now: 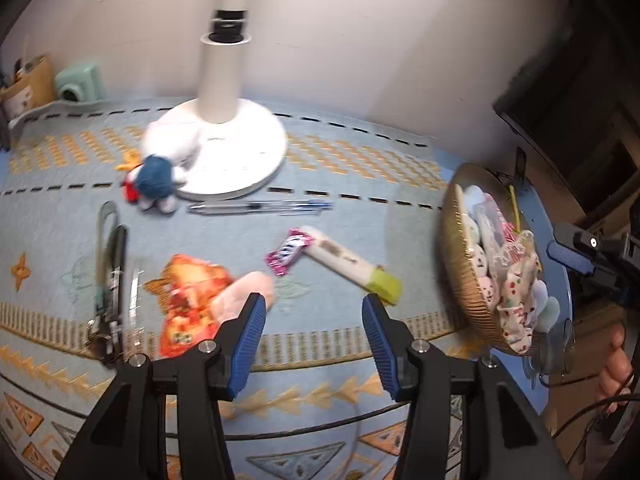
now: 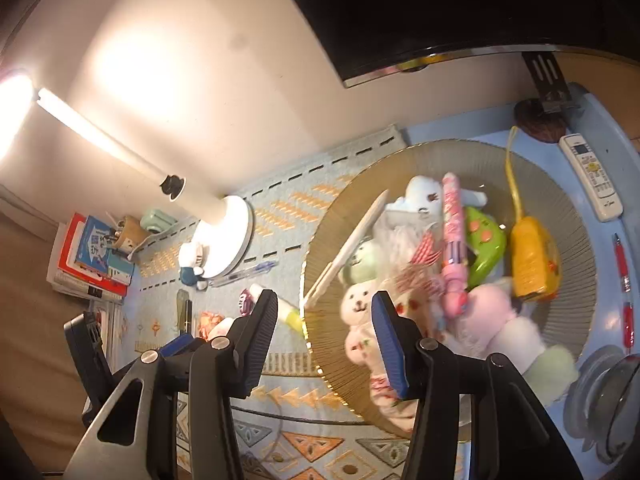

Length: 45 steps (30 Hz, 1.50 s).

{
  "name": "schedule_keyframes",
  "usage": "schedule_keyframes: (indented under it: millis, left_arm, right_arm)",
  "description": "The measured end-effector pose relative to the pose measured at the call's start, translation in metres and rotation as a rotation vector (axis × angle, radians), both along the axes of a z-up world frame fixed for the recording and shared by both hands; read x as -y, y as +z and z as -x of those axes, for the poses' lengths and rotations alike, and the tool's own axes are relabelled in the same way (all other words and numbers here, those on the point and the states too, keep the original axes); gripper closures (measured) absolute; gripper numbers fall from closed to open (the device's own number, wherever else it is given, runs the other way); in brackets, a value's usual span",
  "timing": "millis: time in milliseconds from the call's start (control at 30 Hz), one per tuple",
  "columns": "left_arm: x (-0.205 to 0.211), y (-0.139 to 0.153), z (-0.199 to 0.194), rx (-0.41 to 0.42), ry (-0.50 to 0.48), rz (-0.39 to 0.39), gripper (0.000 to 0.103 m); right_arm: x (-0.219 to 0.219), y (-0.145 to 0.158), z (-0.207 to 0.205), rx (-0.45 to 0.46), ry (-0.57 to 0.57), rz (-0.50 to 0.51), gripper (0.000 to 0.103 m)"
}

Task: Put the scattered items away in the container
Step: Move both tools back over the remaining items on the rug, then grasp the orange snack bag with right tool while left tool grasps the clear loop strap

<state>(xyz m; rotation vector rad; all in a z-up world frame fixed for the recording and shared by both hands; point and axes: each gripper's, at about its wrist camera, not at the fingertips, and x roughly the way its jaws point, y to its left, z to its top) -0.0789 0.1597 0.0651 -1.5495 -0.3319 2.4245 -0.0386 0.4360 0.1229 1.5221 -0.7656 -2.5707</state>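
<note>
Hovering over the mat, left gripper (image 1: 314,308) has its jaws spread and empty, lined up low in front of the loose stuff; right gripper (image 2: 324,306) is also spread and empty, sitting above the near rim of the bowl (image 2: 576,216), which is already piled with soft toys and sits at the right end of the desk (image 2: 600,120). Likely next grab for the left: the orange snack packet (image 1: 188,300) just off its left finger, or the glue stick (image 1: 348,260) ahead between the fingers. For the packet, come down flat, pinch the crinkled edge rather than the middle, lift clear before swinging right to the bowl. Left on the mat by my count: one snack packet, one glue stick, one pink candy wrapper (image 1: 288,250) touching the glue stick, one clear pen (image 1: 260,208), one small plush (image 1: 154,180) against the lamp base (image 1: 236,152), and one dark clip-like tool (image 1: 108,276), too blurred to identify.
</note>
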Motion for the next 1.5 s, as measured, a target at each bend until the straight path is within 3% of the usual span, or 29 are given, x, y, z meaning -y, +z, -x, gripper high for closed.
schedule_keyframes:
  millis: [233,433,800,1000,1167,1300,1500]
  left_arm:
    - [0.099,-0.013,-0.018,0.034,0.167,0.006,0.057]
    - [0.137,-0.019,-0.023,0.034,0.165,0.038,0.057]
    - [0.144,-0.051,0.018,0.043,0.049,0.043,0.057]
    - [0.150,-0.065,0.024,0.045,0.046,0.082,0.058]
    - [0.163,-0.069,0.025,0.052,0.063,0.032,0.056]
    - [0.159,-0.069,0.027,0.048,0.036,0.058,0.056]
    - [0.157,-0.069,0.027,0.039,0.021,0.067,0.056]
  right_arm:
    - [0.066,-0.008,0.003,0.022,0.082,0.011,0.054]
    - [0.124,-0.029,0.014,0.067,0.145,0.043,0.054]
    - [0.206,-0.064,0.022,0.143,0.228,0.058,0.054]
    - [0.232,-0.076,0.040,0.124,0.261,0.055,0.054]
    - [0.257,-0.089,0.065,0.101,0.325,0.050,0.054]
    - [0.264,-0.110,0.079,0.163,0.320,0.073,0.054]
    - [0.243,-0.116,0.072,0.220,0.225,-0.071,0.055]
